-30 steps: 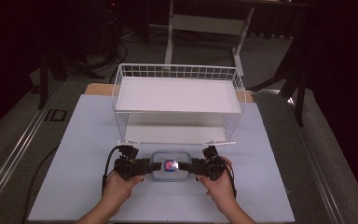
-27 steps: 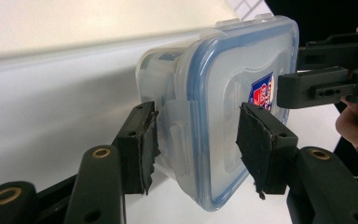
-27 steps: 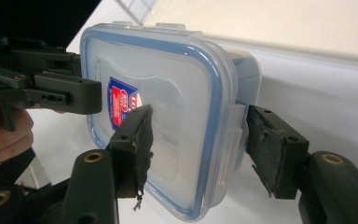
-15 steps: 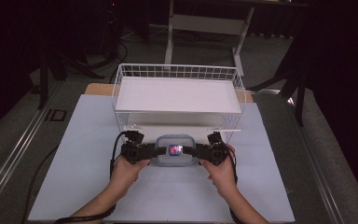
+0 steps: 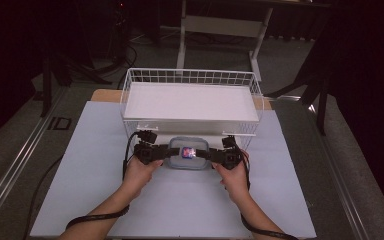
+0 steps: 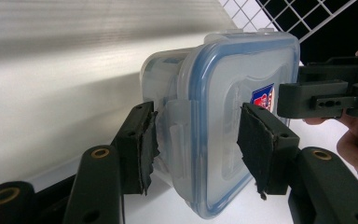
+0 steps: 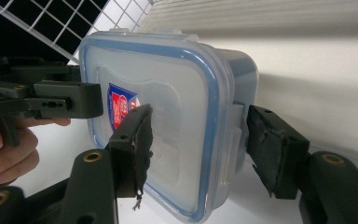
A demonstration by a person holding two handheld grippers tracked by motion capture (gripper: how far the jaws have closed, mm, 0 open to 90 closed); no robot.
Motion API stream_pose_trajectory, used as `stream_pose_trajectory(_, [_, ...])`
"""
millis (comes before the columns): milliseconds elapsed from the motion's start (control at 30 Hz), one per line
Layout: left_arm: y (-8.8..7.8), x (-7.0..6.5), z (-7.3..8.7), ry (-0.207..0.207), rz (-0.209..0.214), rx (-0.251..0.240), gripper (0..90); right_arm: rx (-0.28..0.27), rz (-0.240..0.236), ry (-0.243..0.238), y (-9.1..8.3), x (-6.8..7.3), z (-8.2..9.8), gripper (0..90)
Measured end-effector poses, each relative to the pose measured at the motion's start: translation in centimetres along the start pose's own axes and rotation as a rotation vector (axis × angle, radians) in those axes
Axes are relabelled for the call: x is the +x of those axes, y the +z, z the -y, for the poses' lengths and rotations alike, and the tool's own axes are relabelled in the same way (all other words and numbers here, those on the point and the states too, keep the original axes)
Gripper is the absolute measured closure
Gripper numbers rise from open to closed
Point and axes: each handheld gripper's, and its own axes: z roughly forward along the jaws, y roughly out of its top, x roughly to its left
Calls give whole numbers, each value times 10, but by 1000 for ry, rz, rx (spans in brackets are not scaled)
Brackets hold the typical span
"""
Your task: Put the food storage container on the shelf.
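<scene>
One container (image 5: 188,154), one wire basket (image 5: 190,80), two tools

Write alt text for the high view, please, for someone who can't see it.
Two hands hold a clear lidded container between a left gripper and a right gripper, just in front of a white wire basket on a pale table.

Container: the lidded plastic food container (image 5: 188,153) is sitting between the left gripper (image 5: 156,150) and the right gripper (image 5: 219,157), its ends lying between their jaws.
Left gripper's jaws: one pad is lying on the lid, the other against the underside beside the lid's latch.
Right gripper's jaws: they are straddling the opposite end likewise.
Wire basket: the wire basket (image 5: 130,90) is standing just beyond the jaws, behind the container.
Table mat: the table mat (image 5: 80,170) is lying beneath both grippers and the basket.
</scene>
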Motion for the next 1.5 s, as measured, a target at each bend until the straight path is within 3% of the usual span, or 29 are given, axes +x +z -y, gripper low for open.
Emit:
stream_pose_trajectory(167, [5,6,-4,-3,6,-19,485,-8,15,-4,4,-4,-7,421])
stream_pose_trajectory(267, [8,8,-6,-37,0,-21,482,-7,20,-3,7,-6,-9,420])
stream_pose_trajectory(367, [12,13,-7,-18,1,-32,481,-10,25,5,10,-8,-11,420])
stream_pose_trajectory(467, [16,15,-8,-26,-7,-43,480,-13,32,15,13,-11,-12,420])
stream_pose_trajectory(567, [19,19,-8,-13,3,-27,479,-20,31,6,15,-15,-12,419])
stream_pose_trajectory(600, [20,21,-7,-41,3,-23,478,-17,39,1,17,-15,-12,419])
stream_pose_trajectory(700, [20,22,-5,-33,-2,-47,476,-9,46,22,20,-15,-12,418])
stream_pose_trajectory(867, [19,24,-6,-20,0,-38,474,-24,40,6,22,-15,-14,416])
stream_pose_trajectory(1100, [20,30,0,-1,24,-101,469,-54,38,2,24,-15,-17,404])
stream_pose_trajectory(1200, [21,29,-2,14,11,-101,465,-58,60,-33,29,-13,-16,364])
stream_pose_trajectory(1267, [23,28,-3,19,4,-101,453,-63,62,-14,29,-14,-16,363])
stream_pose_trajectory(1467, [29,26,-7,69,-30,-107,404,-97,65,-32,34,-17,-14,328])
stream_pose_trajectory(1500, [29,26,-7,55,-27,-105,399,-98,69,-32,35,-17,-14,326])
